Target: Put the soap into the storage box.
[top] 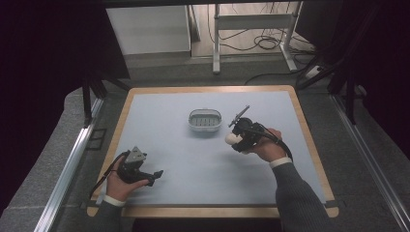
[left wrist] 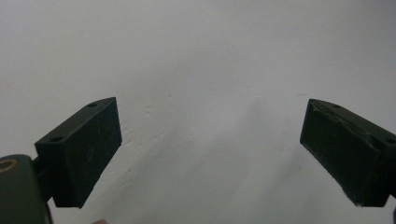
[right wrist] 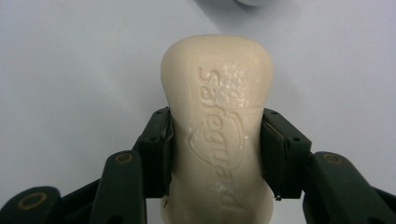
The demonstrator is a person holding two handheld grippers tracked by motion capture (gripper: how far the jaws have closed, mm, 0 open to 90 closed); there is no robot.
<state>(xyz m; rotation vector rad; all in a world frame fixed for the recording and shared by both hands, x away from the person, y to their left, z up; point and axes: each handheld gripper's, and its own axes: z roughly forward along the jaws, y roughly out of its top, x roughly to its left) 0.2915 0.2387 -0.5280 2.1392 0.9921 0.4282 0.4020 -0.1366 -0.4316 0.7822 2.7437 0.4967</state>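
1. two jaws of the right gripper (right wrist: 215,154) pinch a cream soap bar (right wrist: 217,126) at its waist — just off the white dish (top: 204,120).
2. left gripper (left wrist: 210,154) rests low over the table (top: 193,159) — jaws spread, nothing between.

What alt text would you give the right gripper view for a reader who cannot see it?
A cream bar of soap with a raised brand name on its face is clamped at its narrow waist between the two black jaws of the right gripper. Behind it lies the pale blue-grey table mat, and a sliver of a rounded white object shows at the top edge.
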